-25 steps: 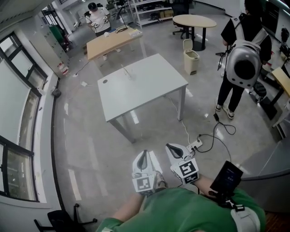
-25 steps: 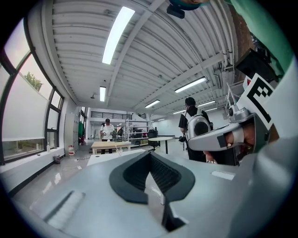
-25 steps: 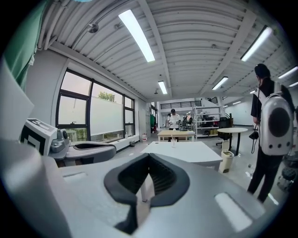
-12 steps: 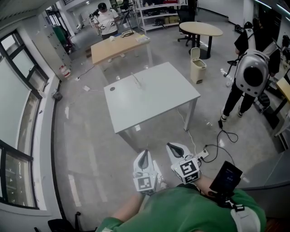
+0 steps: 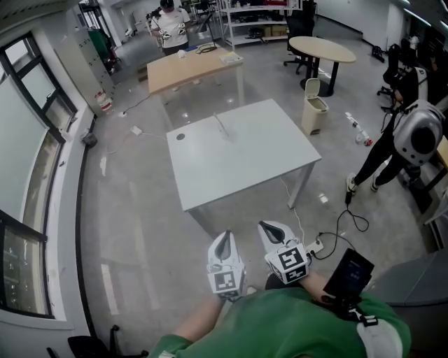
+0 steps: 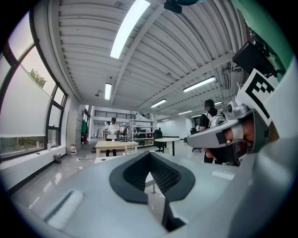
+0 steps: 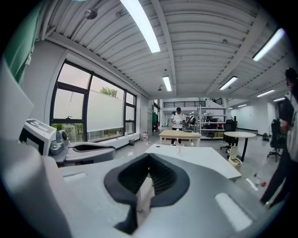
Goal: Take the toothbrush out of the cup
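A clear cup [image 5: 223, 131] with a thin toothbrush [image 5: 220, 123] leaning in it stands near the far edge of the white table [image 5: 245, 164]. In the right gripper view the cup [image 7: 178, 148] shows small on that table [image 7: 195, 158], far ahead. My left gripper [image 5: 224, 235] and right gripper [image 5: 264, 225] are held side by side close to my body, well short of the table's near edge. Both point at the table, are shut and hold nothing. Seen from its own camera, the left gripper [image 6: 150, 153] has its pads together, and so does the right gripper [image 7: 149, 155].
Behind the white table stand a wooden table [image 5: 192, 66] with a person [image 5: 171, 21] at it, a round table [image 5: 322, 49] and a bin [image 5: 315, 105]. A person with a round backpack [image 5: 420, 136] is at the right. A power strip and cables [image 5: 316, 246] lie on the floor.
The white table has come nearer and lower in the head view as I walk toward it. The person with the backpack has drifted to the right edge. Both grippers stay shut.
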